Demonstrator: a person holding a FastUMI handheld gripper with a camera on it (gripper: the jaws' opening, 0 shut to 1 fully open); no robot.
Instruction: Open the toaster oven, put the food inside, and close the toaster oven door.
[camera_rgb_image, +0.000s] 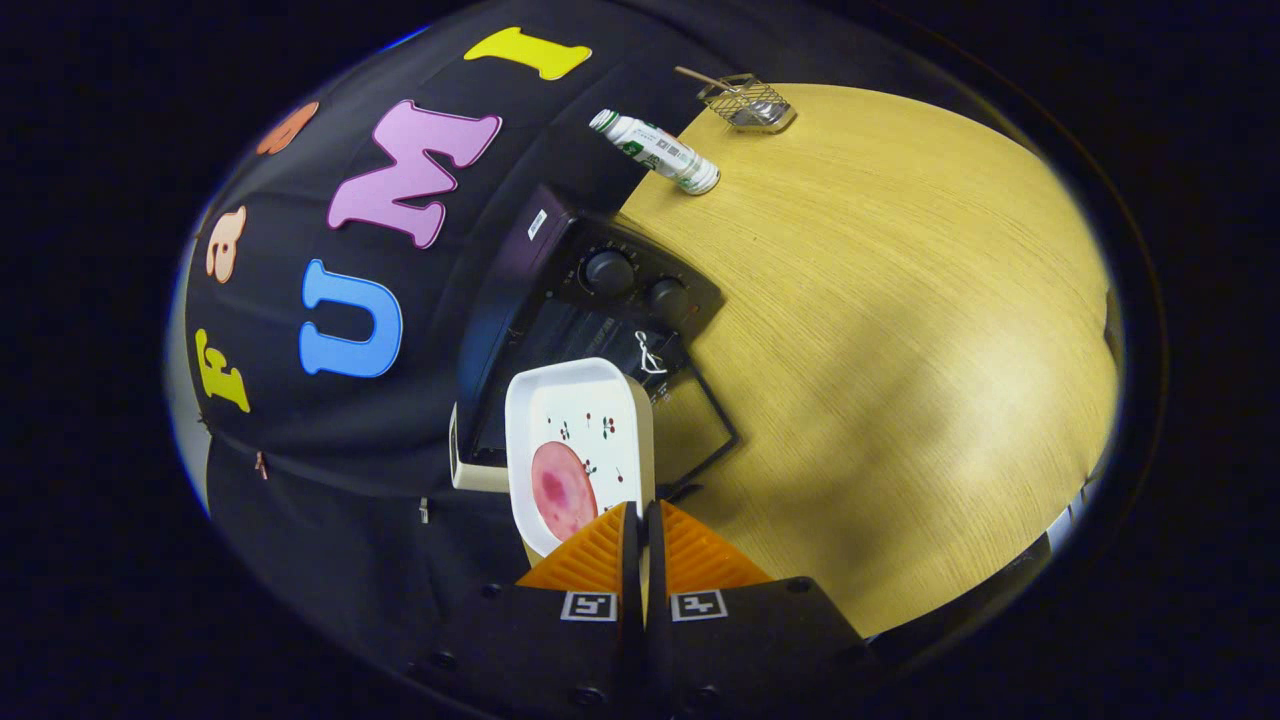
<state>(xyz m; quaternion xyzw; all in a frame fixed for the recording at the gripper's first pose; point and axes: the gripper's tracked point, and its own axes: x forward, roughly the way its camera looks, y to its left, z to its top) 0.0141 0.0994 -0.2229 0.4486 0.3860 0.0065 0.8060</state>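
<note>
My gripper (641, 518) is shut on the near rim of a white rectangular dish (580, 400), both fingers pressing the rim from either side. A round pink slice of food (562, 488) lies in the dish close to the fingers. The dish hangs in the air just in front of the black toaster oven (560, 290), which stands against the booth wall with two knobs (610, 270) on its panel. The oven's glass door (700, 425) is folded down open onto the table, beyond the dish. The oven's cavity is partly hidden by the dish.
The wooden table (900, 330) stretches wide beyond the oven. A white and green bottle (655, 150) lies near the wall, and a small wire basket (755, 103) with a stick sits at the far edge.
</note>
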